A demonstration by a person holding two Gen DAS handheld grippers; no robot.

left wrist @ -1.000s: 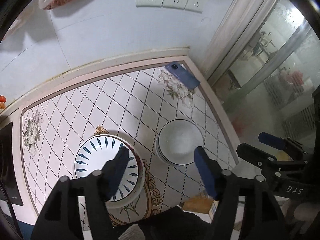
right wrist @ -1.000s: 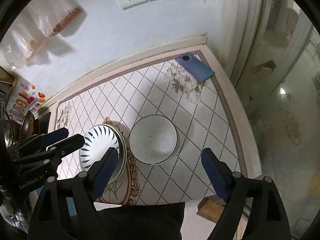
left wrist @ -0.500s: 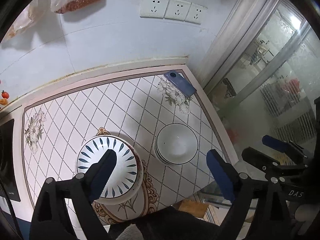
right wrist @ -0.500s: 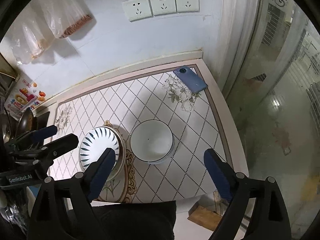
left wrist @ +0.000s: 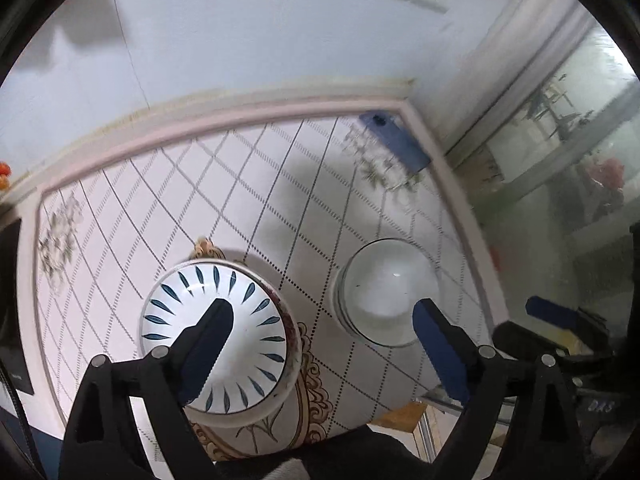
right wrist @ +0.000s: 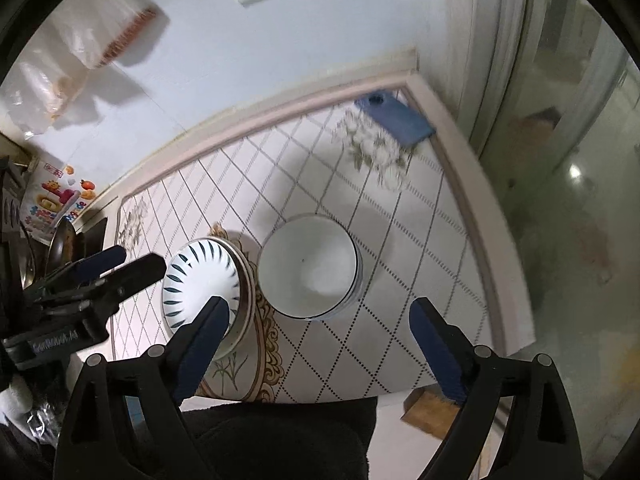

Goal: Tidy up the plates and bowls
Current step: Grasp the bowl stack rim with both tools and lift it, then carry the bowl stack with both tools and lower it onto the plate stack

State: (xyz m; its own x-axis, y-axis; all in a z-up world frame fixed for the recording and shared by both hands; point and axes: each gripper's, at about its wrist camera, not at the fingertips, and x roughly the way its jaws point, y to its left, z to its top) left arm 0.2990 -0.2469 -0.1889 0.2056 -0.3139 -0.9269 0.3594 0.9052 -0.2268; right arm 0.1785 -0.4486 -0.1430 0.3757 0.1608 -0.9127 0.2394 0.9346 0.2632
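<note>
Hovering above the desk (left wrist: 120,216) w/ both grippers spread wide, holding nothing. Starting at left: sitting under the left gripper (left wrist: 320,320), nearly straight below its left finger, leaf-pattern bowl (left wrist: 240,300) stacked on what looks like plates, pinkish rim peeking out under it. Moving right: resting just beside that stack, apart by a narrow strip of tile, plain white bowl (right wrist: 308,268), likely nested w/ others given the doubled rim. Lying almost dead centre between the right gripper (right wrist: 316,320) fingers, so right arm judged nearer and better lined up for it; left gripper better placed for the patterned stack. Both round, so no long axis to match, only rim approach. Lying far right at the desk's back corner, blue phone (right wrist: 394,120), well apart from the dishes. Blurring in both views, so fine contact not readable.
</note>
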